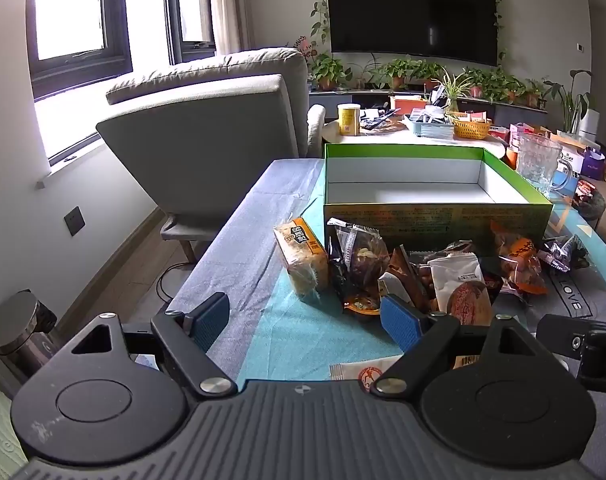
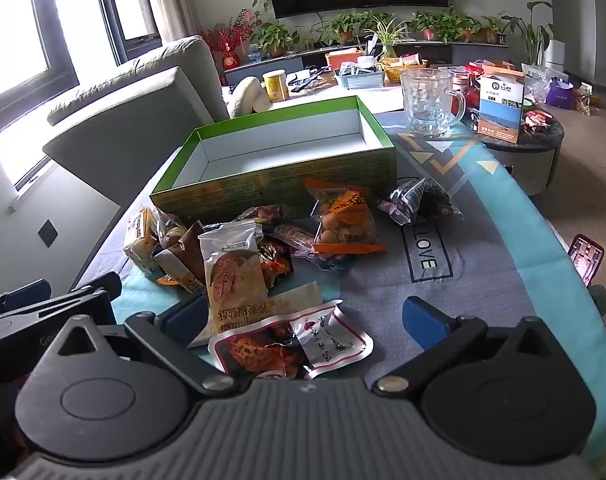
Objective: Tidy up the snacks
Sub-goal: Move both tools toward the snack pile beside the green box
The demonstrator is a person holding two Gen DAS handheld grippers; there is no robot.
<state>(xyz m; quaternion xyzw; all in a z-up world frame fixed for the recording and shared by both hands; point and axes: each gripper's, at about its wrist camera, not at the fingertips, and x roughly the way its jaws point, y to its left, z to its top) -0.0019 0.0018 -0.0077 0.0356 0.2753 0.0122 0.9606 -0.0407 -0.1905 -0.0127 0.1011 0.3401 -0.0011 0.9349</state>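
Observation:
A green box (image 1: 435,216) (image 2: 275,184) with a white, empty inside stands open on the table. In front of it lies a pile of snack packets: a bread pack (image 1: 301,256) (image 2: 141,240), a white cake packet (image 1: 463,284) (image 2: 233,268), an orange packet (image 1: 521,260) (image 2: 345,220) and a silver-purple packet (image 1: 565,250) (image 2: 417,200). A red-and-white flat packet (image 2: 291,344) lies between the fingers of my open right gripper (image 2: 307,320). My left gripper (image 1: 307,318) is open and empty, just short of the pile.
A glass mug (image 2: 431,100) (image 1: 537,164) stands right of the box. A grey armchair (image 1: 207,128) is at the table's left. A second cluttered table with a yellow can (image 1: 349,120) is behind. The table edge (image 2: 559,232) curves on the right.

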